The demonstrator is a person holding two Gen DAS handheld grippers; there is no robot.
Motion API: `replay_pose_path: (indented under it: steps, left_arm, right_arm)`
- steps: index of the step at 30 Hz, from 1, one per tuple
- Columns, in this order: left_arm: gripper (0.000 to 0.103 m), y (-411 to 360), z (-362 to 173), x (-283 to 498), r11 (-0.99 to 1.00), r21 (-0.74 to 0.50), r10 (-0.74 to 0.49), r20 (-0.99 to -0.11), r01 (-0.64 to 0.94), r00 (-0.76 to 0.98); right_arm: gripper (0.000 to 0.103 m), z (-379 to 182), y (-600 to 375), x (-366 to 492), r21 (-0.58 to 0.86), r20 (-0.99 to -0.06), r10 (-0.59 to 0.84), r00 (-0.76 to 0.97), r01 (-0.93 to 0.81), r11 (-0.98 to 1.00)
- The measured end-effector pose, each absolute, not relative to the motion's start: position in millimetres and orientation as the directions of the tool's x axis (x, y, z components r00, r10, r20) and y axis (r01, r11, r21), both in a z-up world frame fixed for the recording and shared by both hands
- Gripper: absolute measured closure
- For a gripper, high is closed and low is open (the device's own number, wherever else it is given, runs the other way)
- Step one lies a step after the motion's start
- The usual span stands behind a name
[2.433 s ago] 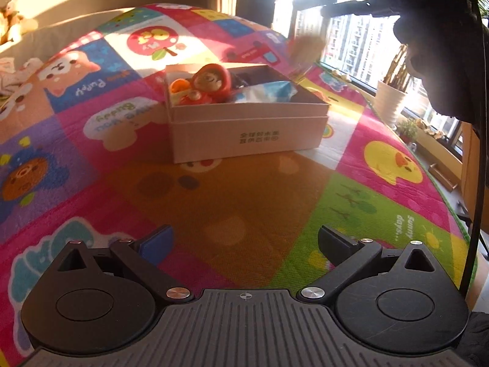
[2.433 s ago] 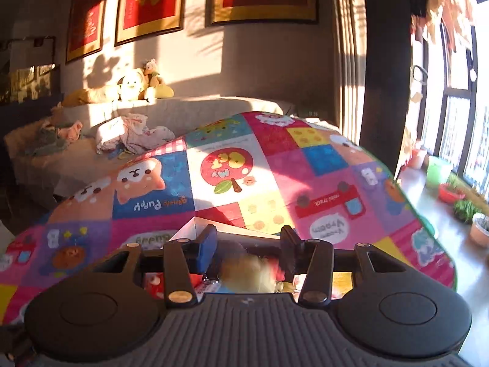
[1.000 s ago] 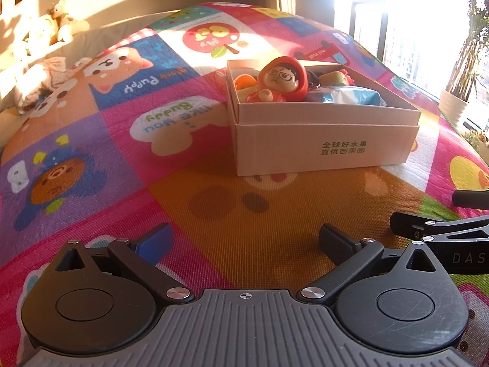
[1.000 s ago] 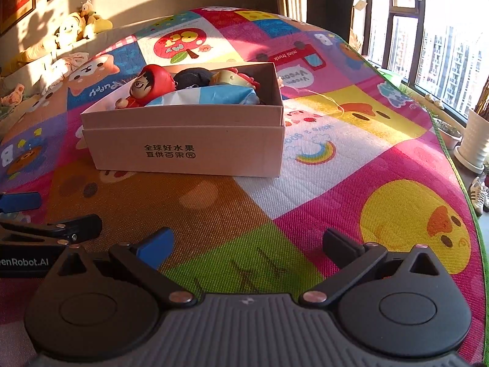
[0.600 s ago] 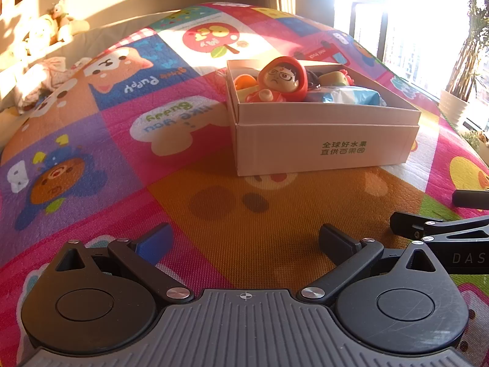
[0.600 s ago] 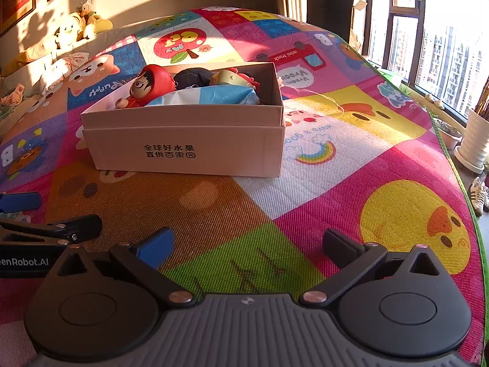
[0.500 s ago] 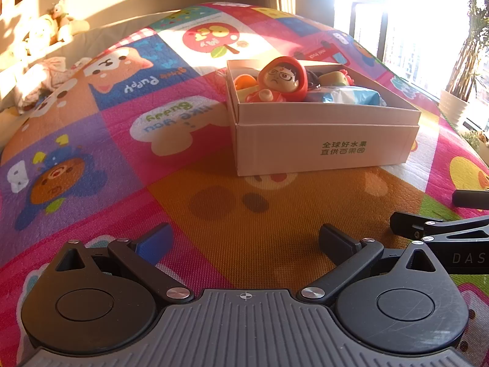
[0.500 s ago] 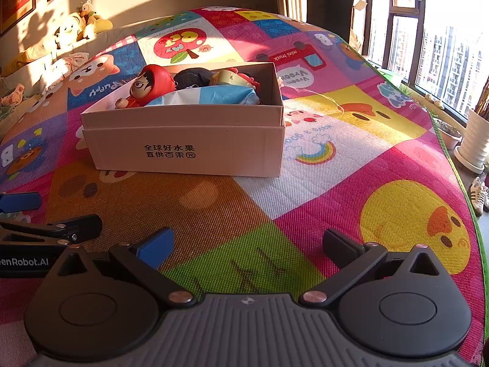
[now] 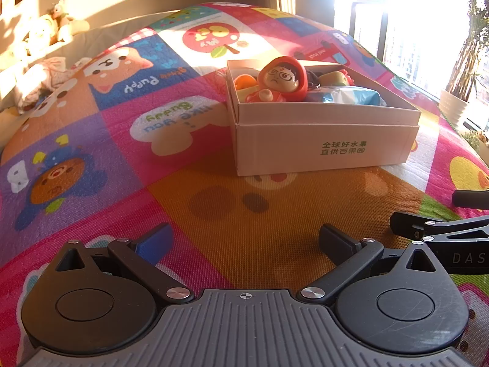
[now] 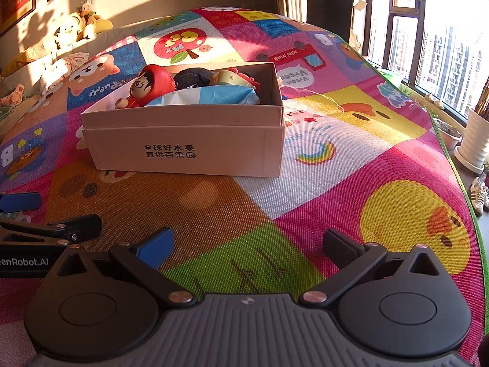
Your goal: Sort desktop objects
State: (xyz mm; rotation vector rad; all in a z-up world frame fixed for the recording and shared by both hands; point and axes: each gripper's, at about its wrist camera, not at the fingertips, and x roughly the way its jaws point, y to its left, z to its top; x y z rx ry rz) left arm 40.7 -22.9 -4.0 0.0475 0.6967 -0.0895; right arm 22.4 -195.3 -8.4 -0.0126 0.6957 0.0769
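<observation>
A pale cardboard box (image 9: 324, 146) (image 10: 189, 150) with printed characters stands on the colourful play mat. Inside lie a red-hooded doll (image 9: 282, 78) (image 10: 149, 85), a blue-and-white packet (image 9: 345, 96) (image 10: 207, 96), an orange piece (image 9: 244, 81), a black toy (image 10: 192, 78) and a yellowish toy (image 10: 229, 78). My left gripper (image 9: 246, 240) rests low on the mat in front of the box, open and empty. My right gripper (image 10: 249, 243) sits open and empty to the box's right front. Each gripper shows at the edge of the other's view.
The play mat (image 9: 91, 140) (image 10: 382, 159) stretches all around the box. Plush toys (image 10: 76, 24) and cloths lie on a sofa at the far left. White plant pots (image 10: 476, 140) and shoes (image 10: 478, 192) stand by the window beyond the mat's right edge.
About 2.4 s ago the right gripper was shut over the box on a blurred object; now it rests open and empty on the mat. Both have held still for the last second.
</observation>
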Motion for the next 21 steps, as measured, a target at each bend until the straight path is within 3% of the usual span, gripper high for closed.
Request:
replay_pose_path:
  steps: [21]
  left_arm:
    - [0.000, -22.7, -4.0, 40.7, 0.995, 0.014, -0.066, -0.643, 0.098, 0.763]
  right_arm:
    - [0.000, -8.6, -195.5, 22.5, 0.014, -0.641, 0.067, 0.765, -0.075, 0.997]
